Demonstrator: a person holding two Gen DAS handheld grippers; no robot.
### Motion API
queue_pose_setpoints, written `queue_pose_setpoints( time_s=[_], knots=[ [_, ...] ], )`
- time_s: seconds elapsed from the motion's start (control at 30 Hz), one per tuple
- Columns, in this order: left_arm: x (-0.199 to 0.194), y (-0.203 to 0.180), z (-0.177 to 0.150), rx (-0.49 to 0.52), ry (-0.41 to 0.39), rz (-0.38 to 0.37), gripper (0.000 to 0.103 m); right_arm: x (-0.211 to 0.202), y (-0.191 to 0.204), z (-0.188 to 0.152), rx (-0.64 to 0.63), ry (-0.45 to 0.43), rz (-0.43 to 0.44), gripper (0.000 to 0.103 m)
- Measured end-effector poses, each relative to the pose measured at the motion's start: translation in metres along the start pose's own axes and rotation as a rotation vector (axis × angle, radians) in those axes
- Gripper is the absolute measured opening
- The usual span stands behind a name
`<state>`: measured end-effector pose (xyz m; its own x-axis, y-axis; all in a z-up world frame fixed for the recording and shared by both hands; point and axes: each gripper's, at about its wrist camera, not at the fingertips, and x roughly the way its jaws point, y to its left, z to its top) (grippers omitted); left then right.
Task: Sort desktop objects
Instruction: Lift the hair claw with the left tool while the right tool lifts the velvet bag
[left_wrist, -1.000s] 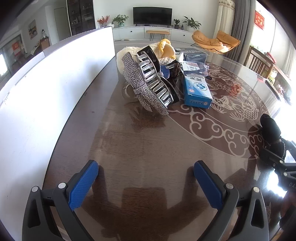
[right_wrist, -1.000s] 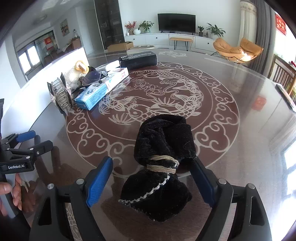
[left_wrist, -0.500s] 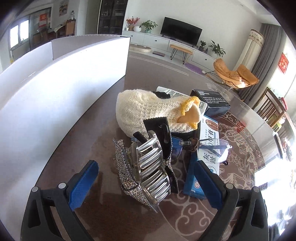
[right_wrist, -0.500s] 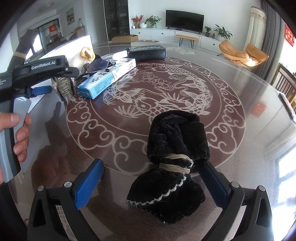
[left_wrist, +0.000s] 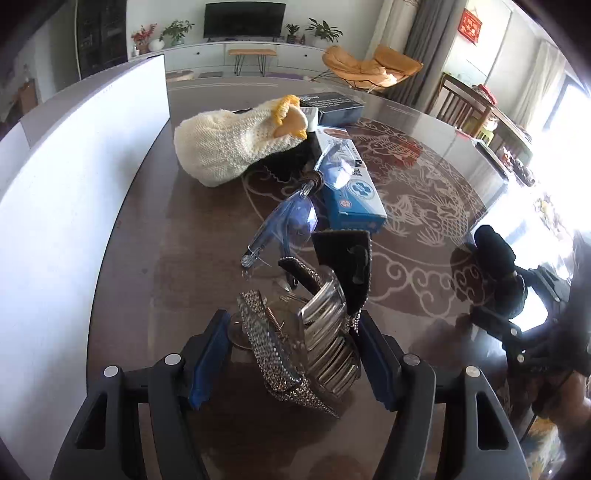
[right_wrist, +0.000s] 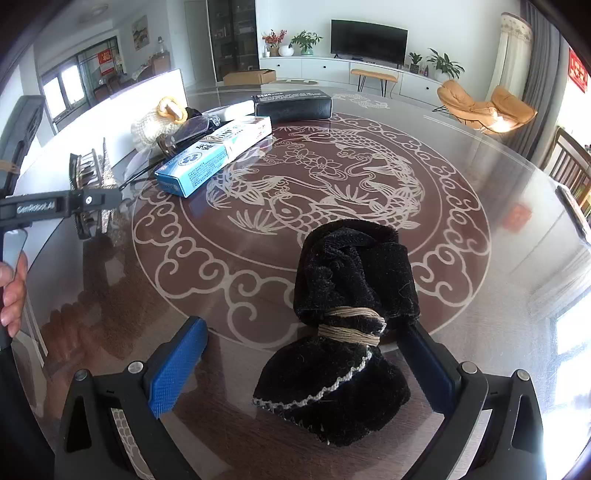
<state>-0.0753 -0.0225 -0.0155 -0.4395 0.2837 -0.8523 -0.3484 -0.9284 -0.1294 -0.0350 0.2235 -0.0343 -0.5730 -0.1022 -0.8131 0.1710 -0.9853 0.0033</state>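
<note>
A rhinestone hair claw clip (left_wrist: 303, 343) with silver teeth stands on the dark glass table (left_wrist: 166, 258). It sits between the fingers of my left gripper (left_wrist: 291, 332), whose jaws are closing. The right pad meets the clip's black side, while a small gap shows at the left pad (left_wrist: 210, 350). My right gripper (right_wrist: 303, 328) is open, with a black velvet pouch (right_wrist: 351, 295) tied with cord lying between its fingers. The left pad (right_wrist: 177, 365) stands well clear of the pouch. The clip (right_wrist: 88, 173) also shows far left in the right wrist view.
Beyond the clip lie clear glasses (left_wrist: 291, 218), a blue box (left_wrist: 351, 184), a cream knitted pouch (left_wrist: 229, 144) and a black box (left_wrist: 332, 105). A white board (left_wrist: 74, 166) walls the table's left side. A hand (right_wrist: 13, 295) holds the left tool.
My left gripper has come forward and down over the hair clip, and its jaws have narrowed around it. The right gripper has stayed over the black pouch.
</note>
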Motion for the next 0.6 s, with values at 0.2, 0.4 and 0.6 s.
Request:
queue_pose_setpoints(
  time_s=[0.2, 0.4, 0.6],
  knots=[
    [-0.012, -0.006, -0.017, -0.026, -0.015, 0.07, 0.084, 0.0, 0.001, 0.0, -0.002, 0.001, -0.004, 0.102],
    [-0.007, 0.003, -0.021, -0.154, -0.058, 0.11, 0.085, 0.0, 0.001, 0.0, -0.003, 0.001, -0.005, 0.102],
    [-0.024, 0.025, -0.028, -0.282, -0.142, 0.141, 0.085, 0.0, 0.001, 0.0, -0.003, 0.001, -0.005, 0.102]
  ],
)
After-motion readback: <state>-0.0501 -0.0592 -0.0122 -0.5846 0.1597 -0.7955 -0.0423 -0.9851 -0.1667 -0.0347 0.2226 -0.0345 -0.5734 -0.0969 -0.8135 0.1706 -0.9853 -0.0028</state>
